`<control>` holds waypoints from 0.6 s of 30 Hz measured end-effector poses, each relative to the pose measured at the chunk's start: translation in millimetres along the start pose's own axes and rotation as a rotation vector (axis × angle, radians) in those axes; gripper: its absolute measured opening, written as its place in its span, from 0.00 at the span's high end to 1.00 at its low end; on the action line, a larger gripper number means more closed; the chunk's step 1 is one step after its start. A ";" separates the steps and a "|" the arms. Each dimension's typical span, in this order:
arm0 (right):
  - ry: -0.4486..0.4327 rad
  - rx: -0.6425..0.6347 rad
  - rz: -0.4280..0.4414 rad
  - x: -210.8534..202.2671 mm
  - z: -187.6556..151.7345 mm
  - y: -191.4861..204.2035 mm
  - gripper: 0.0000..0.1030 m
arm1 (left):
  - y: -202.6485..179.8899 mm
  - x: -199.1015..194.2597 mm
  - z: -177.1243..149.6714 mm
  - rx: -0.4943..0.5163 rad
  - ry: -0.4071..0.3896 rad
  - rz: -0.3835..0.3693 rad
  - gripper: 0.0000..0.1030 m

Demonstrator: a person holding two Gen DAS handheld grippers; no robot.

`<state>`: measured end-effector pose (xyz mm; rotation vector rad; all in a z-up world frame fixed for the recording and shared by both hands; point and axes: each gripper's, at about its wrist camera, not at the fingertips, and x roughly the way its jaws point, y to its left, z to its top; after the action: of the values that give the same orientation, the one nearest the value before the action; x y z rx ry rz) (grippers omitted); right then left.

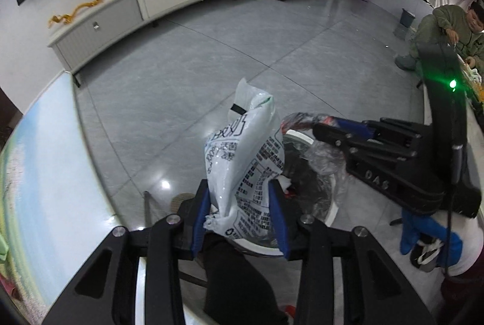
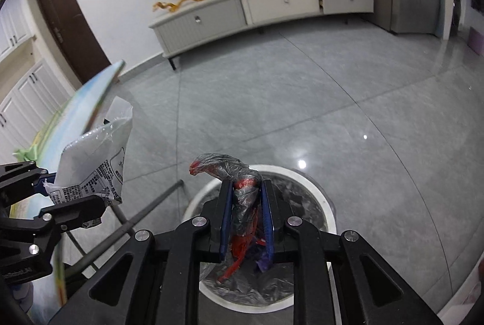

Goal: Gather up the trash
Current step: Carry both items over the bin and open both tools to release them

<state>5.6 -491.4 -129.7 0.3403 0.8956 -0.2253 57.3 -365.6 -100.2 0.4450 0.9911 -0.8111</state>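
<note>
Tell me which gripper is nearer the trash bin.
Right. The right gripper hangs directly above the trash bin, while the left gripper holds its white bag beside it.

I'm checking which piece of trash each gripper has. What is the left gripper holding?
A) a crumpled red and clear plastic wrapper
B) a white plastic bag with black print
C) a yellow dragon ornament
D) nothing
B: the left gripper is closed on the white printed bag, above the round bin.
</note>
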 end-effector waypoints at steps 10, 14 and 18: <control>0.010 0.041 -0.064 -0.4 -12.2 -14.6 0.56 | -4.0 3.1 6.2 -0.023 -0.004 -0.069 0.51; -0.003 0.048 -0.070 -8.1 -13.7 -14.5 0.56 | -4.2 -3.4 4.6 -0.032 -0.020 -0.062 0.51; -0.024 0.050 -0.074 -18.2 -10.7 -12.3 0.54 | -1.1 -14.7 1.8 -0.037 -0.042 -0.041 0.51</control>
<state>-17.2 -497.8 -123.8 0.3505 0.8810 -0.3201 53.0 -361.7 -86.6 0.3757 0.9772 -0.8345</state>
